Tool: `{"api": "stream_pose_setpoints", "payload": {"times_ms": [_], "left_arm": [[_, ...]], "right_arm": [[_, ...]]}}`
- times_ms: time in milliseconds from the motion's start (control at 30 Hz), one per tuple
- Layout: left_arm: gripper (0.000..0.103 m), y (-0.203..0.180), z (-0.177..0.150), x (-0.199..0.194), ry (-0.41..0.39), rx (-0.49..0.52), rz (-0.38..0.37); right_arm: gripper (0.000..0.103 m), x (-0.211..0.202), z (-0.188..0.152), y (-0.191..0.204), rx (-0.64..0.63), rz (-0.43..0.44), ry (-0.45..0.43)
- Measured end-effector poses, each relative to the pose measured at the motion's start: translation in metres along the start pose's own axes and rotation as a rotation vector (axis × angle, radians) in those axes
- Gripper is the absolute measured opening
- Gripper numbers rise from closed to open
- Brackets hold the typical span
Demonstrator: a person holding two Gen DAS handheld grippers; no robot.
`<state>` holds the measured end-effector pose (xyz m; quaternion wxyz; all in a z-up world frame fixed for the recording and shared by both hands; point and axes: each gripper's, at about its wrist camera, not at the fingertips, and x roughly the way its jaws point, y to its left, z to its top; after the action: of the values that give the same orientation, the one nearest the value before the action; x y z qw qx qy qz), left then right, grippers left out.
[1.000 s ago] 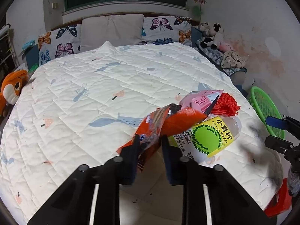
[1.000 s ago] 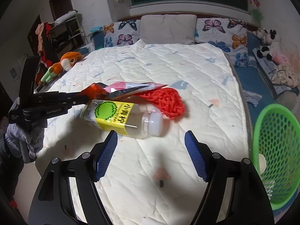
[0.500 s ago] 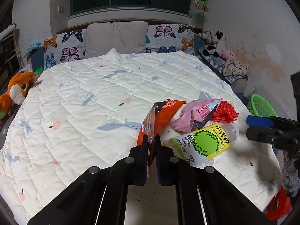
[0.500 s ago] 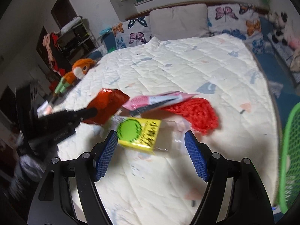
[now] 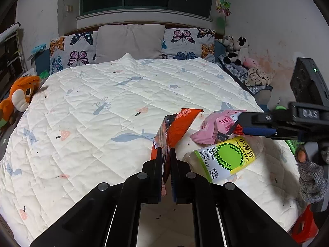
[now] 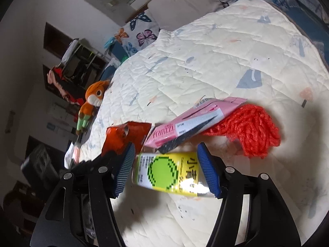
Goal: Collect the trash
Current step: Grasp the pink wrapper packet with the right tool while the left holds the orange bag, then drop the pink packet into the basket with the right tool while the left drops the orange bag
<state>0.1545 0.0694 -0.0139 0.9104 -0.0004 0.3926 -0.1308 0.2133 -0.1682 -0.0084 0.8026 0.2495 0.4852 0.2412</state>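
Right wrist view: your right gripper (image 6: 167, 169), open, straddles the bottle (image 6: 170, 174) near the bed's (image 6: 205, 65) foot edge; center it, then squeeze. Your left gripper (image 5: 166, 165) pinches the orange wrapper (image 5: 176, 129).

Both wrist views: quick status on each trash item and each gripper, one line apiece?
Left gripper: shut on orange wrapper.
Orange wrapper: pinched, lifted upright.
Right gripper: open, jaws straddling bottle.
Bottle: lying on its side on the bed.
Pink wrapper: lying loose, overlapping red netting.
Red netting: bunched on the bed.
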Motion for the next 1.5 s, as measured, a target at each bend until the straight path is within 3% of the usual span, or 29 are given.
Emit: {"api": "stream_pose_setpoints", "payload": {"times_ms": [233,500,700,1067,1300,1500], "left_arm": [[0.007,-0.001,-0.001,0.0,0.003,0.001,-0.003],[0.007,0.0,-0.003,-0.001,0.0,-0.008,-0.004],[0.006,0.0,-0.001,-0.006,-0.011,-0.017,0.002],[0.006,-0.01,0.014,-0.026,-0.058,-0.007,0.004],[0.006,-0.037,0.031,-0.039,-0.104,0.025,-0.036],[0.006,-0.064,0.039,-0.039,-0.115,0.055,-0.078]], "right_arm": [[0.063,0.013,0.012,-0.021,0.16,0.033,-0.013],[0.026,0.019,0.015,-0.018,0.139,0.006,-0.018],[0.014,0.015,0.008,-0.01,0.05,-0.053,-0.049],[0.007,-0.023,-0.01,0.007,-0.113,-0.116,-0.187],[0.006,-0.059,-0.022,0.011,-0.203,-0.196,-0.29],[0.006,-0.086,-0.038,0.005,-0.223,-0.183,-0.331]]}}
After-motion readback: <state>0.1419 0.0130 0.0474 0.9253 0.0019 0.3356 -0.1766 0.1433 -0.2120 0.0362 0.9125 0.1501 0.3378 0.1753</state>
